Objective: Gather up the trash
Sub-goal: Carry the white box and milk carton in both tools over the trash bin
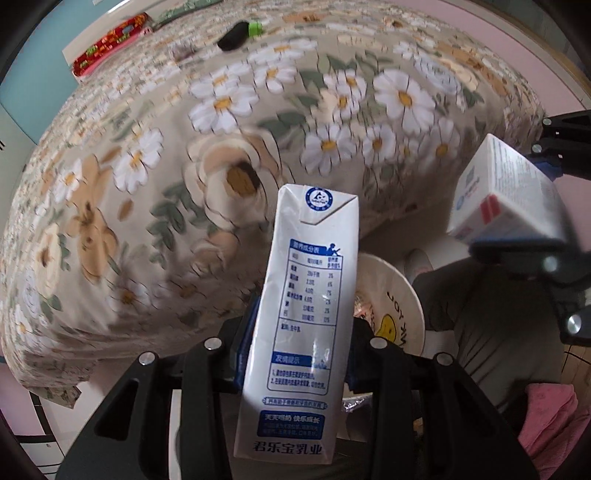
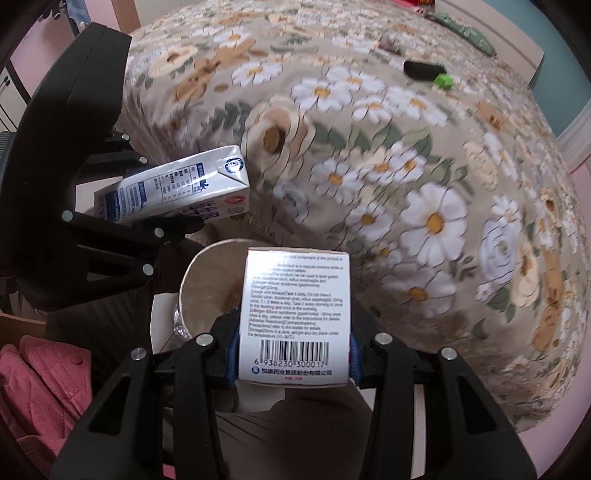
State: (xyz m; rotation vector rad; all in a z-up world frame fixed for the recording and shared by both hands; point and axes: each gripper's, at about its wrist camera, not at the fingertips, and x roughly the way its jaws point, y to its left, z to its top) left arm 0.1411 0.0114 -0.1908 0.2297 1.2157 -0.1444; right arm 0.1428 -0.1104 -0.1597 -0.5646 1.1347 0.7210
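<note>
The left claw (image 1: 295,354) is clamped on a tall white milk carton (image 1: 299,314), its blue pads pressing the carton's two narrow sides low on the body, so most of the carton stands out ahead of the fingers. The right claw (image 2: 293,350) is likewise clamped on a white medicine box (image 2: 295,314), gripped near the barcode end with the printed face turned to its camera. Both pieces of trash hang in the air just past the edge of a bed covered in a flowered bedspread (image 1: 221,147), and under them sits a round cream-coloured bin (image 2: 207,273) with a cartoon face and lettering on its outer wall. The step in hand looks like the drop into that bin. To do it well, I would bring each carton's free end over the open mouth before parting the pads, and let one go at a time, since the two claws are near each other and the long milk carton could catch the rim or tip outward. The bin's mouth is largely hidden behind both held items, so what it holds is hard to tell; something crinkly and clear shows beside it, but not plainly. A black object with a green end (image 1: 240,33) lies far back on the bed, too blurred to identify, and a pink quilted garment (image 2: 40,380) is cut off at the frame's edge.
</note>
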